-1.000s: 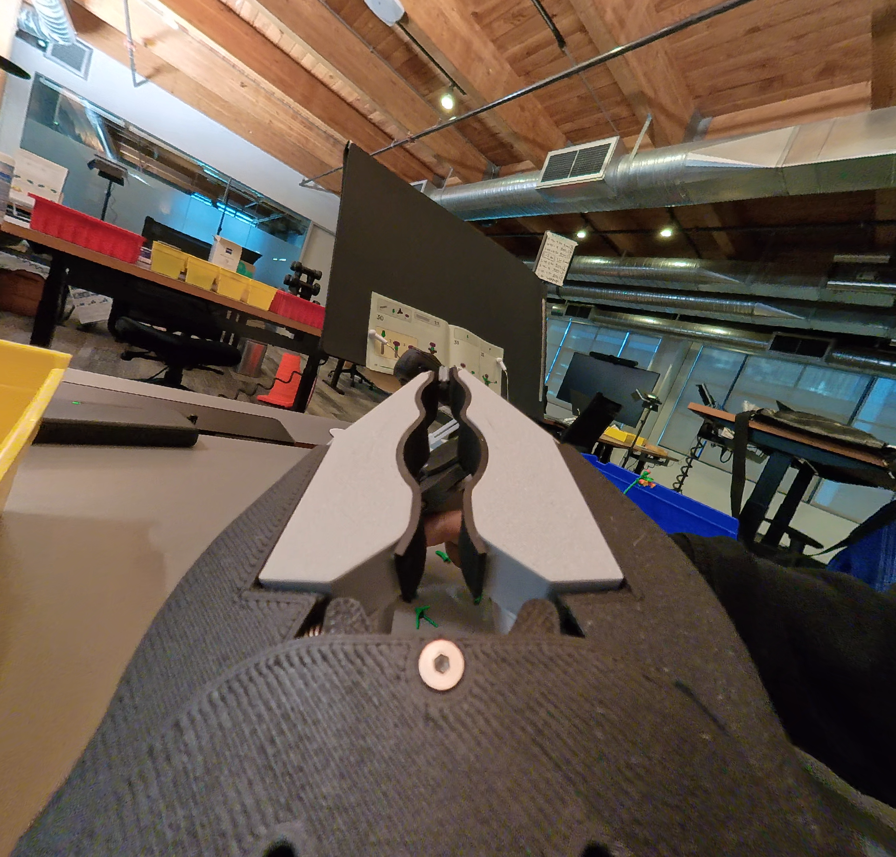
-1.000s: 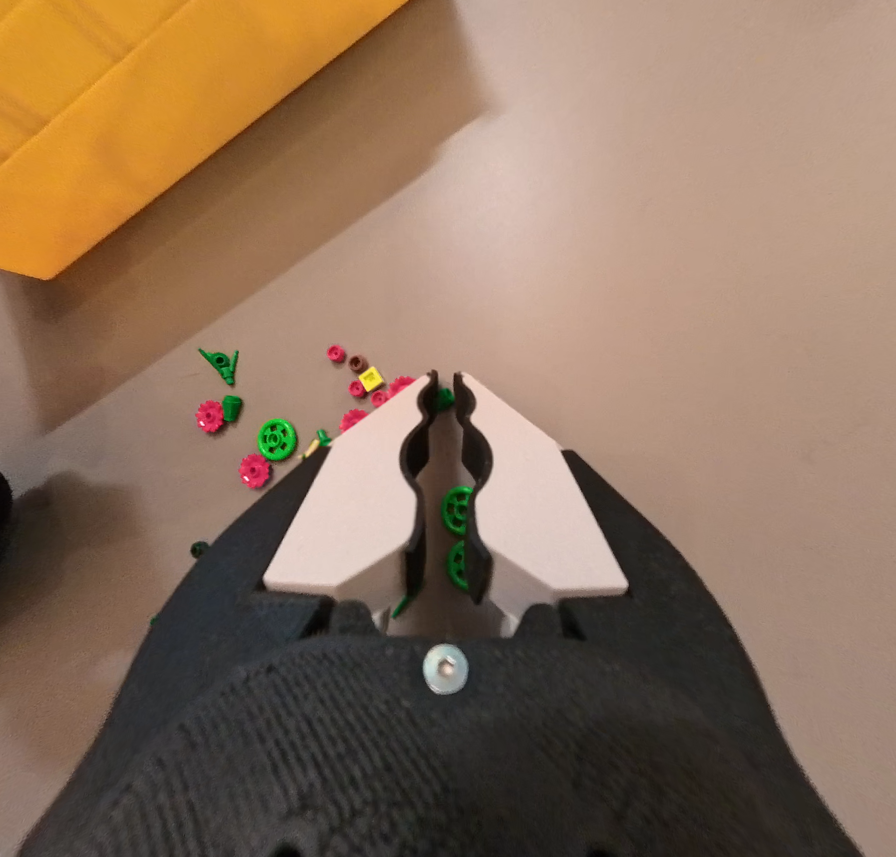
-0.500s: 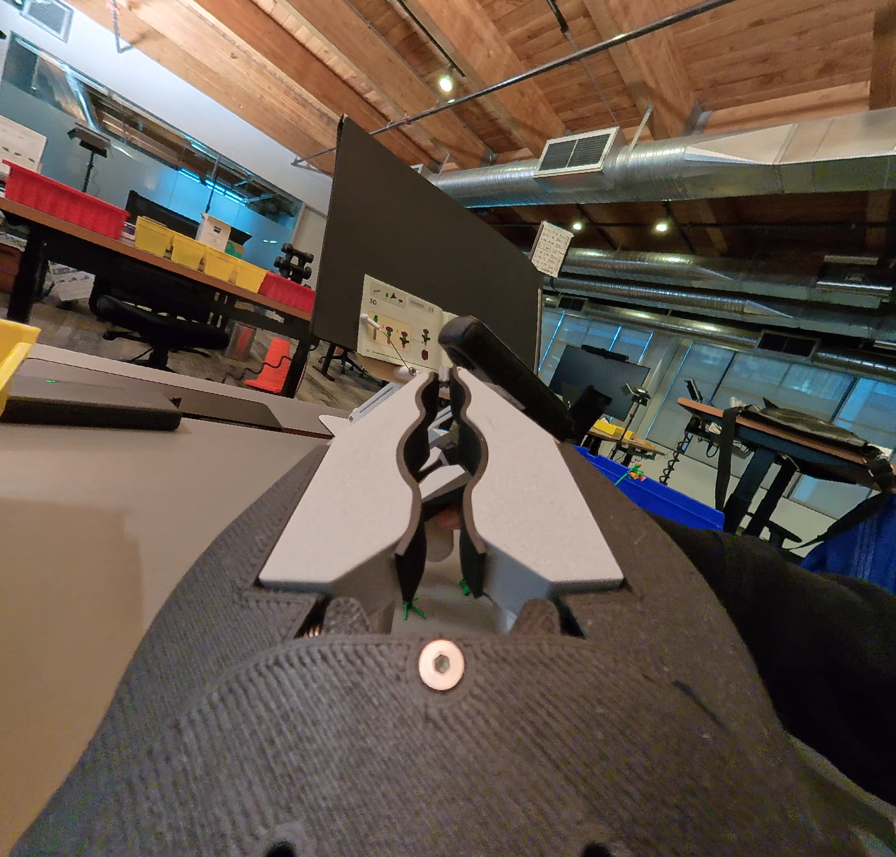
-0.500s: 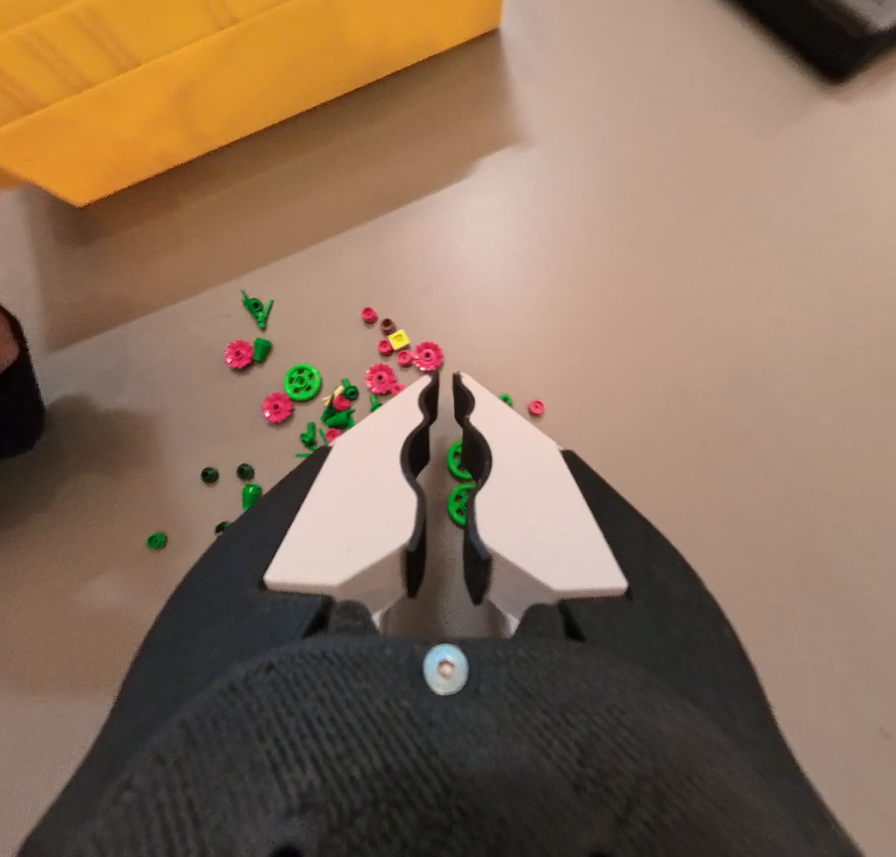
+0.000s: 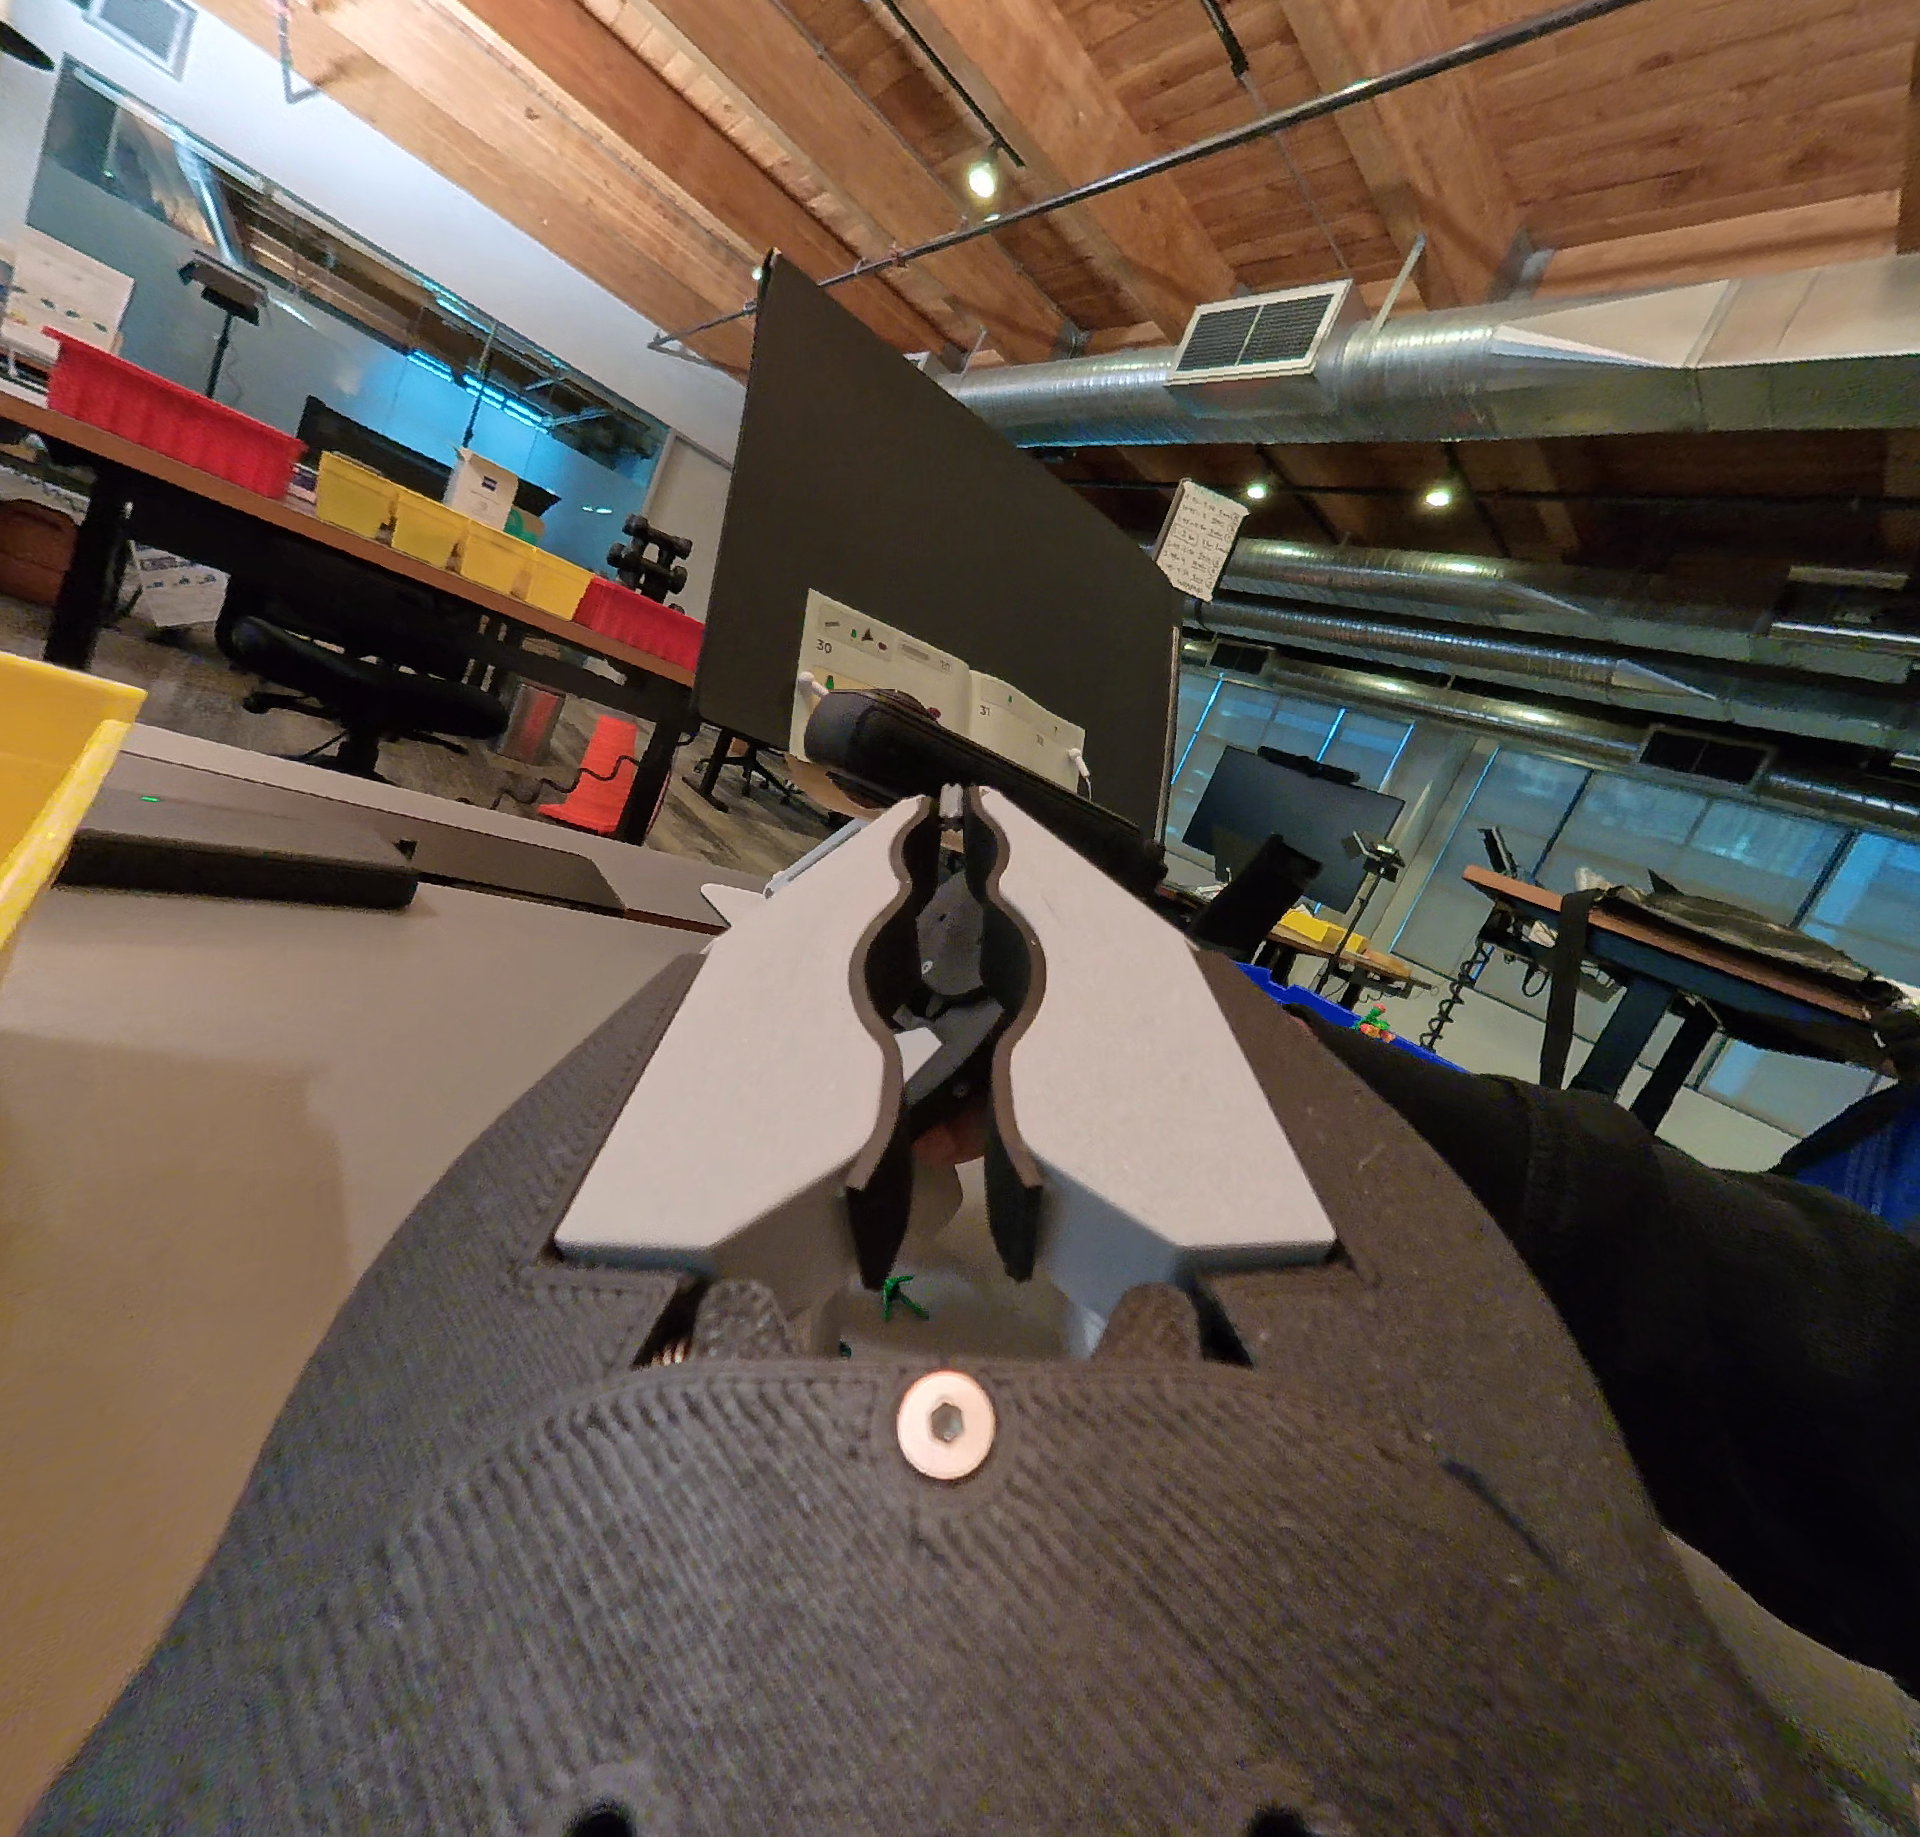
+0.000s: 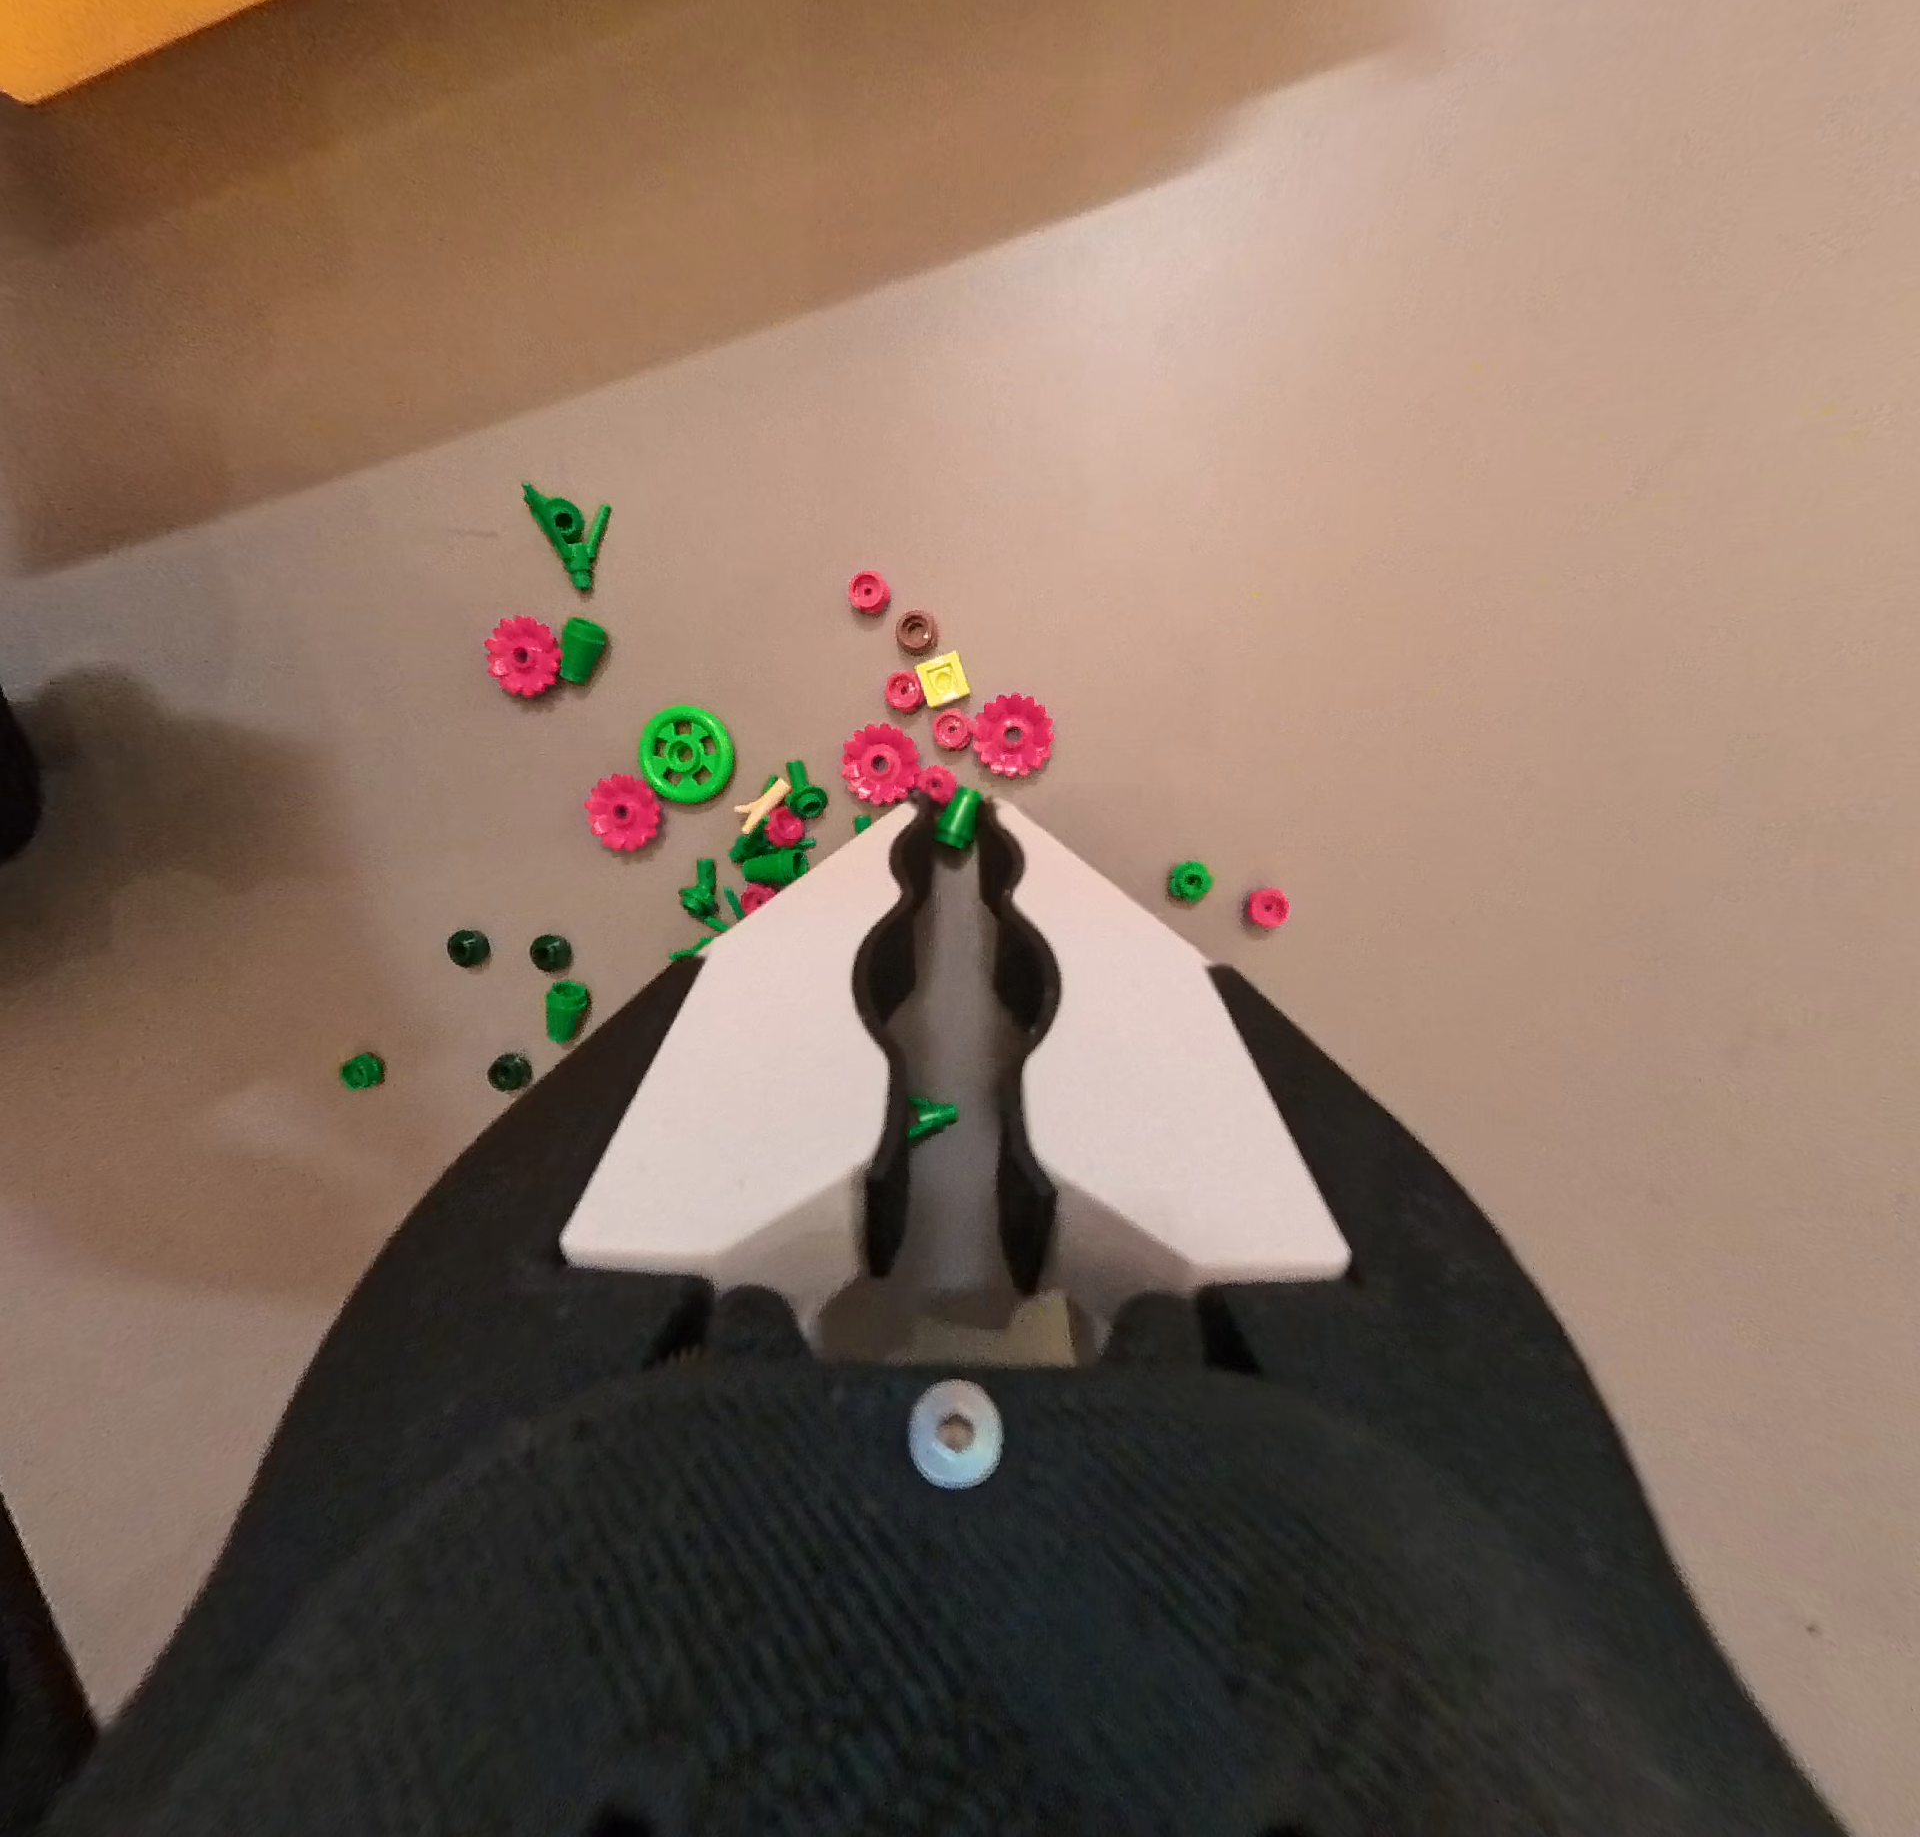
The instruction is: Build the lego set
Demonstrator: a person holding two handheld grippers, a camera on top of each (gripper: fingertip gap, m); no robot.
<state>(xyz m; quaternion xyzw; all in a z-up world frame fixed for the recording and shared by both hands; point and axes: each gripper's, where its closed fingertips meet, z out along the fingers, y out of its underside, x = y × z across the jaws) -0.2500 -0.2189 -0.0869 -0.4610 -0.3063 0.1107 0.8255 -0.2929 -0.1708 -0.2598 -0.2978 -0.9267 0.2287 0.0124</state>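
Observation:
Loose lego pieces lie on the tan table in the right wrist view: pink flower pieces point(image 6: 1013, 735), a green wheel point(image 6: 686, 753), a yellow tile point(image 6: 943, 681), a brown stud point(image 6: 915, 630) and several small green studs and stems. My right gripper point(image 6: 951, 813) is low over this pile, its jaws nearly together, with a green cone piece point(image 6: 956, 817) between the tips. My left gripper point(image 5: 948, 802) is shut, held level above the table and pointing across the room. The black body of the right gripper point(image 5: 935, 759) crosses just beyond its tips.
A yellow bin point(image 6: 156, 0) stands beyond the pile and also shows at the left in the left wrist view point(image 5: 52, 748). An instruction booklet point(image 5: 862, 644) is clipped to a black divider point(image 5: 935, 520). A black flat device point(image 5: 239, 857) lies on the table. A dark sleeve point(image 5: 1662, 1216) is at the right.
My right gripper has come down and forward onto the pile, and the green cone now sits between its tips. The right gripper's body has moved across ahead of the left gripper's tips.

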